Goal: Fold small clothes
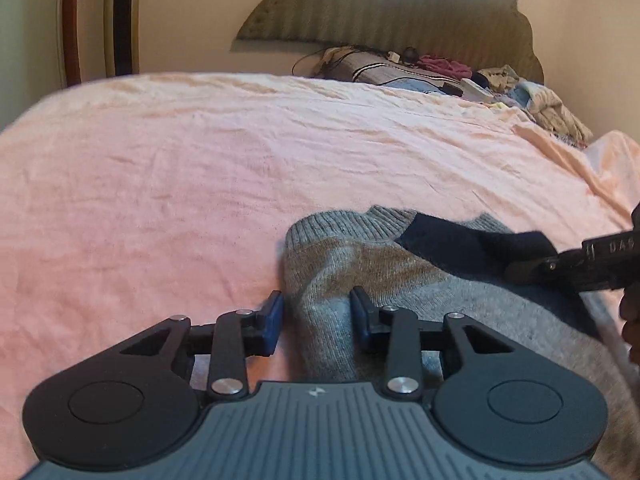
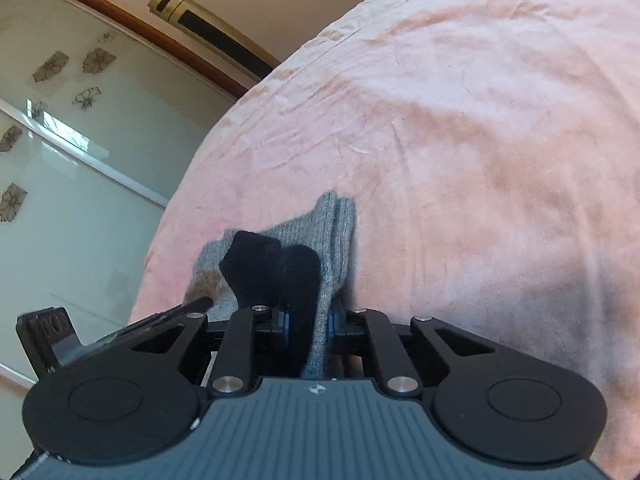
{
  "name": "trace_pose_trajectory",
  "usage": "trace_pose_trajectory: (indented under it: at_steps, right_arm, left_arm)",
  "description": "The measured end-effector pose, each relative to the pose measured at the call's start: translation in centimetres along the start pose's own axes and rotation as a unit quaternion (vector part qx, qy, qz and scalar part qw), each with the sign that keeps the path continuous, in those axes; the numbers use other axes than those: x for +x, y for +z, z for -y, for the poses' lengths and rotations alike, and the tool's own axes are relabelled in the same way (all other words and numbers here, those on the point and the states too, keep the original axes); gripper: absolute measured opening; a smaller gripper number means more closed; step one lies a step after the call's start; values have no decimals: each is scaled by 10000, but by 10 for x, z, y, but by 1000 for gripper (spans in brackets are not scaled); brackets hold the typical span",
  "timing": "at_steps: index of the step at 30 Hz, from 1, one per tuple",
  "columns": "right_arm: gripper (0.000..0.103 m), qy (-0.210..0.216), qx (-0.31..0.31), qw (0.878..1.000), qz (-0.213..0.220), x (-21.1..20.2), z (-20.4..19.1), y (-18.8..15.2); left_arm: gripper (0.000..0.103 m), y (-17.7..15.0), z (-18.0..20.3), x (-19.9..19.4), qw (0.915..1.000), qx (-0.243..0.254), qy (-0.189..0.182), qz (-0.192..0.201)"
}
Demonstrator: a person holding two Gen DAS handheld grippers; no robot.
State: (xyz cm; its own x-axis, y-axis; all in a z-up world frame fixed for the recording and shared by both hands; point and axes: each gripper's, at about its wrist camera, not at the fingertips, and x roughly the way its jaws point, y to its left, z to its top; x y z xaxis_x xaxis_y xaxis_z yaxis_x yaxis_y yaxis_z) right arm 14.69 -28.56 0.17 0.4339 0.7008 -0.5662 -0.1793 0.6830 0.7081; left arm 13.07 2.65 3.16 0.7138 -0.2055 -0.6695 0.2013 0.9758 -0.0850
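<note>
Grey socks point(image 1: 332, 280) with dark toes lie on the pink bedspread point(image 1: 160, 184) near its edge. Left gripper point(image 1: 318, 322) straddles a grey fold – pads seemingly not pressing, jaws apart. Right gripper point(image 2: 308, 326) is clamped on the sock's dark-toed end point(image 2: 298, 276).

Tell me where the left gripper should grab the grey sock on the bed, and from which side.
Grip the grey sock on the narrow raised ridge of knit lying between the left gripper pads, coming in low from the near side along the pink bedspread. That fold stands up enough to pinch; the ribbed cuff lies flat, and the right gripper already clamps the dark toe end.
</note>
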Motion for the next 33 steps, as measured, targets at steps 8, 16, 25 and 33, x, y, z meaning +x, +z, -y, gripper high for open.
trace_pose_trajectory:
  at_steps: [8, 16, 25, 33]
  right_arm:
    - [53, -423, -783, 9936, 693, -23, -82, 10]
    - [28, -645, -243, 9970, 347, 25, -50, 9]
    - [54, 408, 25, 9991, 56, -50, -73, -49]
    - [43, -194, -6, 9998, 79, -68, -71, -73]
  left_arm:
    - [61, 15, 58, -56, 9857, 1271, 42, 1108]
    - [60, 22, 38, 15, 9974, 624, -300, -187]
    - [61, -39, 70, -80, 9876, 1272, -916, 77]
    - [64, -46, 82, -107, 9865, 1418, -734, 366]
